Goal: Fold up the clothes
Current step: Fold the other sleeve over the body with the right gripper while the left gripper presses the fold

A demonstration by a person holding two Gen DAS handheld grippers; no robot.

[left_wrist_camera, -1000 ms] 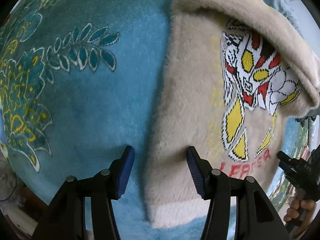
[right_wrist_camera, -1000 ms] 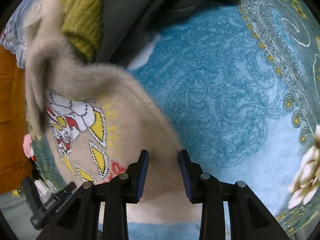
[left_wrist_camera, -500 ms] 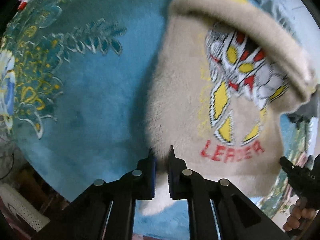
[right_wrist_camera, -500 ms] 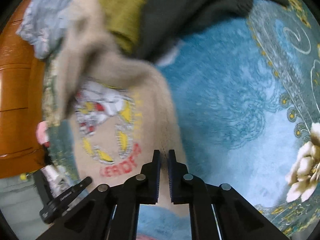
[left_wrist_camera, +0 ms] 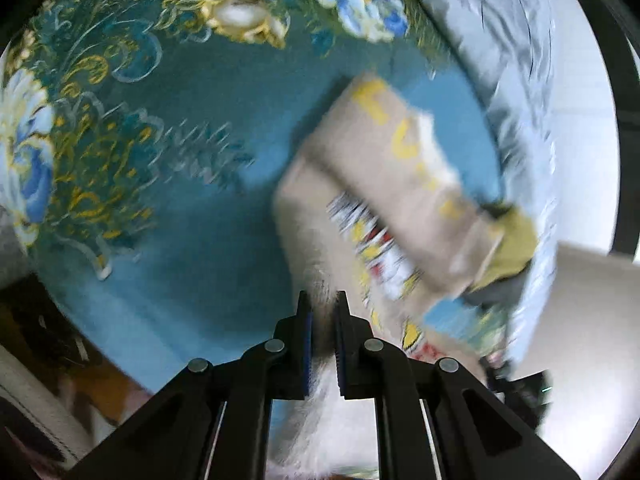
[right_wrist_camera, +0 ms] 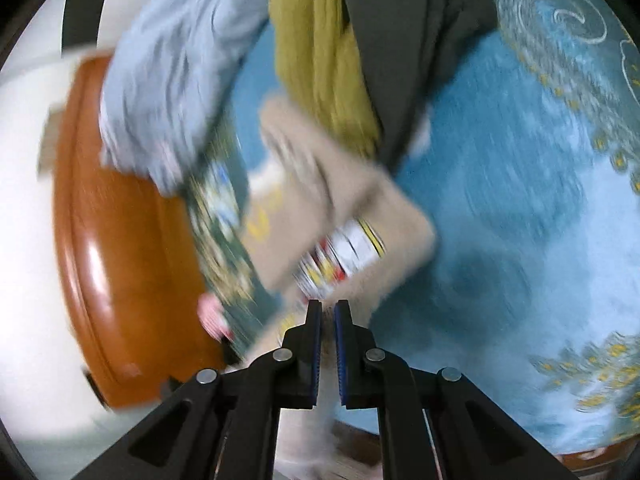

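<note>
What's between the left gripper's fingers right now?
Beige sweater fabric, pinched in the left gripper; the left wrist view shows it.

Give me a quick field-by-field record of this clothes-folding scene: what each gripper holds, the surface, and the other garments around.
garment in work: fuzzy beige sweater with a cartoon print
left gripper: shut on the sweater's edge
right gripper: shut on the sweater's edge
surface: blue floral blanket
other clothes: olive knit garment, dark grey garment, light blue garment
image quality: motion-blurred
</note>
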